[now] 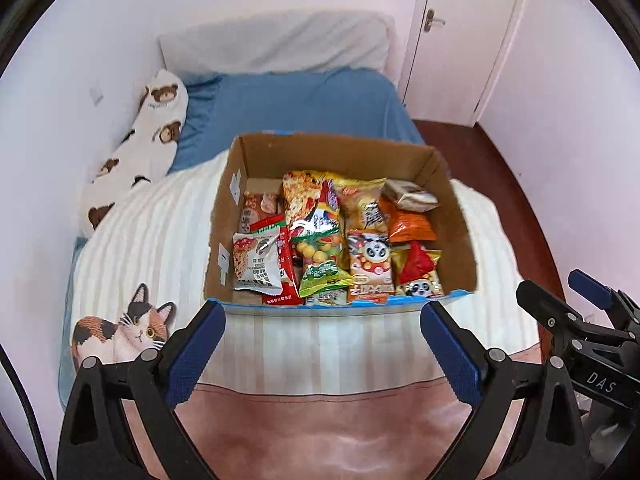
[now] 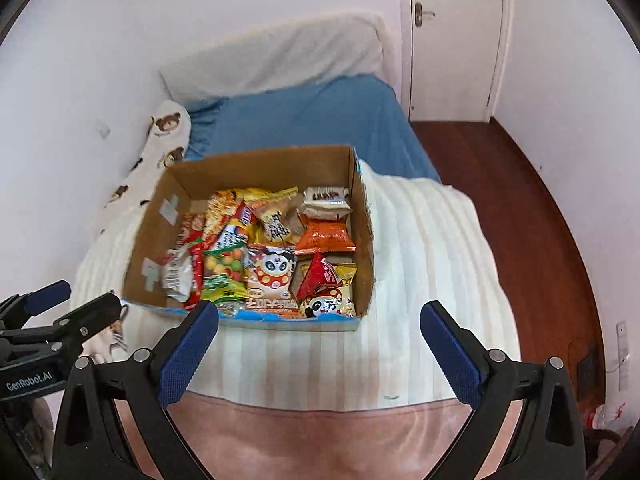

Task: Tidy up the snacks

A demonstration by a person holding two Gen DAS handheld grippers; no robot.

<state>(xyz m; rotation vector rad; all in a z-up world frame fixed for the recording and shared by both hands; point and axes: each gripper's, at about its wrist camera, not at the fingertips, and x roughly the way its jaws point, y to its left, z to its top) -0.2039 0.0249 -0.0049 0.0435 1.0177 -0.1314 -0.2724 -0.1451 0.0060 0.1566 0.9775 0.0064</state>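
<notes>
Both claws wide open, holding nothing: left gripper (image 1: 322,320) and right gripper (image 2: 320,320) hovered short of box's near edge. Cardboard box (image 1: 456,216) sat mid-bed on striped blanket (image 1: 152,240), snacks (image 1: 332,236) heaped loose inside. Probably best grabbed top packets first, pinched at sealed edge, not belly. Red triangle pack (image 2: 318,274) by near right corner looked easiest.

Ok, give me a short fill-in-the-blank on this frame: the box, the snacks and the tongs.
1. The snack packets lie inside a ____ box.
2. The box sits on a ____.
3. Both the left tongs and the right tongs are ____ and hold nothing.
4. The door behind the bed is ____.

Missing words: cardboard; bed; open; closed
</notes>
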